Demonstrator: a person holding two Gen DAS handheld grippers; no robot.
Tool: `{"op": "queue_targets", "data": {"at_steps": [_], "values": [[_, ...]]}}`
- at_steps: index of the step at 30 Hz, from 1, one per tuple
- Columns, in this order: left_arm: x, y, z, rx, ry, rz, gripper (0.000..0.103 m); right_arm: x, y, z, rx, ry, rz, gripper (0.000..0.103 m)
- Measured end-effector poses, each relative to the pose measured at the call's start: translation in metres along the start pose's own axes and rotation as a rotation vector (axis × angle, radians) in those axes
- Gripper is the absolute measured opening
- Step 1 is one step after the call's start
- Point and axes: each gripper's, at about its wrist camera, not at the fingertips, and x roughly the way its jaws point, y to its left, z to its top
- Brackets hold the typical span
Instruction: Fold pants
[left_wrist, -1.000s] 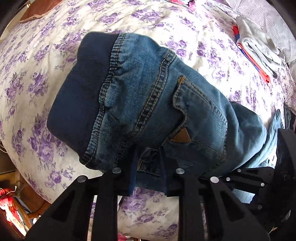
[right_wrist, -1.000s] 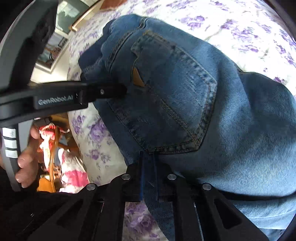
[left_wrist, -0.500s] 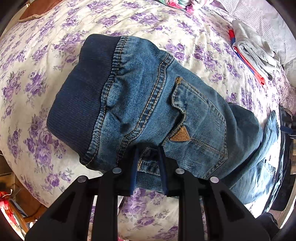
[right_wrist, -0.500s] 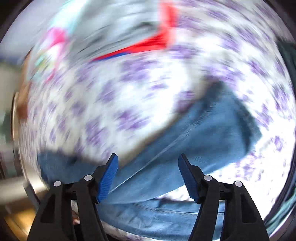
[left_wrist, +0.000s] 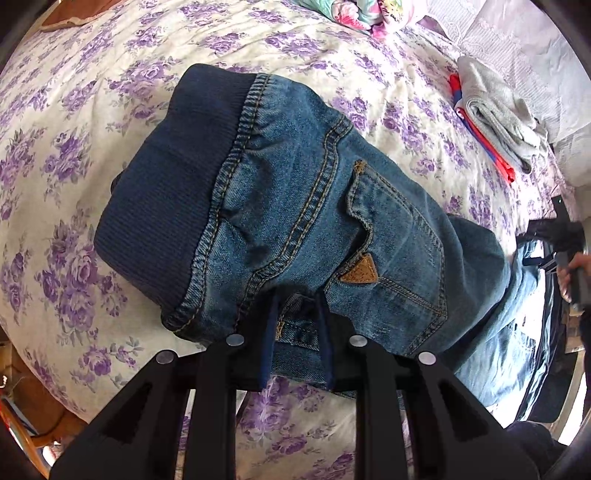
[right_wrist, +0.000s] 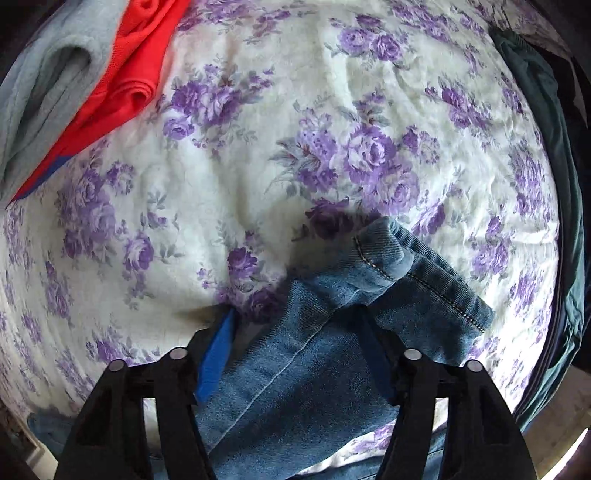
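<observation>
Jeans (left_wrist: 332, 229) flat on flowered bed (left_wrist: 110, 92). Left gripper (left_wrist: 295, 339) clamped on seat edge; right gripper (right_wrist: 295, 332), jaws apart, straddles leg hems (right_wrist: 391, 254). Pinch both hem layers squarely, then fold toward waistband (left_wrist: 173, 192). Folded clothes (left_wrist: 495, 122) beyond.

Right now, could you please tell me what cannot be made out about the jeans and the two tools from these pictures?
- Left wrist view: the jeans edge between the left tool pads is covered by the fingers; how much cloth is pinched is unclear.
- Left wrist view: the right tool is cut off by the frame edge.
- Right wrist view: the right tool's right pad is hidden behind the leg hem.
- Right wrist view: the waistband is out of frame.
</observation>
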Motion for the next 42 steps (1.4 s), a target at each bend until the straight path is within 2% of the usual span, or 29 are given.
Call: {"op": "queue_targets", "data": {"at_steps": [1,3,8,12,14,17,19,21,23,27,29,30,32,33,36,37,40,42], "values": [[0.000,0.001,0.000,0.000,0.001,-0.002,0.020,-0.003,0.003,-0.013,-0.011,-0.019,0.012,0.024],[-0.001,0.002,0.000,0.005,0.008,-0.001,0.020,-0.013,-0.007,-0.026,0.016,-0.024,0.104,0.015],[0.000,0.002,0.005,0.026,0.038,-0.012,0.018,-0.066,-0.054,-0.072,0.007,-0.145,0.289,0.013],[0.001,0.005,0.008,0.112,0.077,-0.033,0.015,-0.099,-0.123,-0.132,0.045,-0.218,0.451,0.013],[0.000,0.006,0.010,0.136,0.108,-0.031,0.013,-0.098,-0.167,-0.162,0.078,-0.235,0.506,0.013],[0.000,0.005,0.008,0.154,0.126,0.000,0.013,-0.061,-0.197,-0.226,0.142,-0.210,0.495,0.010],[0.001,0.001,0.006,0.165,0.127,0.029,0.013,-0.008,-0.207,-0.254,0.176,-0.162,0.448,0.009],[0.002,0.000,0.006,0.167,0.135,0.044,0.013,0.045,-0.214,-0.265,0.228,-0.133,0.474,0.006],[0.002,0.000,0.008,0.176,0.160,0.053,0.013,0.054,-0.220,-0.272,0.251,-0.188,0.516,0.005],[0.004,-0.012,0.012,0.243,0.195,0.102,0.013,0.035,-0.207,-0.272,0.122,-0.217,0.448,0.012],[0.000,-0.018,0.012,0.259,0.194,0.149,0.011,0.025,-0.208,-0.277,0.098,-0.183,0.434,0.023],[-0.004,-0.022,0.011,0.271,0.183,0.175,0.011,0.016,-0.206,-0.282,0.076,-0.168,0.411,0.034],[-0.017,-0.030,0.006,0.294,0.152,0.191,0.011,-0.009,-0.197,-0.292,-0.015,-0.181,0.368,0.035],[-0.023,-0.033,0.005,0.294,0.141,0.177,0.011,-0.024,-0.188,-0.296,-0.075,-0.199,0.369,0.035],[-0.038,-0.048,0.005,0.268,0.105,0.056,0.011,-0.067,-0.144,-0.293,-0.272,-0.261,0.435,0.037],[-0.040,-0.057,0.006,0.265,0.092,0.001,0.011,-0.080,-0.122,-0.285,-0.348,-0.289,0.470,0.043],[-0.025,-0.086,0.009,0.256,0.084,-0.107,0.014,-0.100,-0.038,-0.254,-0.571,-0.332,0.565,0.045],[-0.005,-0.096,0.007,0.250,0.105,-0.134,0.014,-0.102,0.025,-0.235,-0.720,-0.325,0.620,0.045]]}}
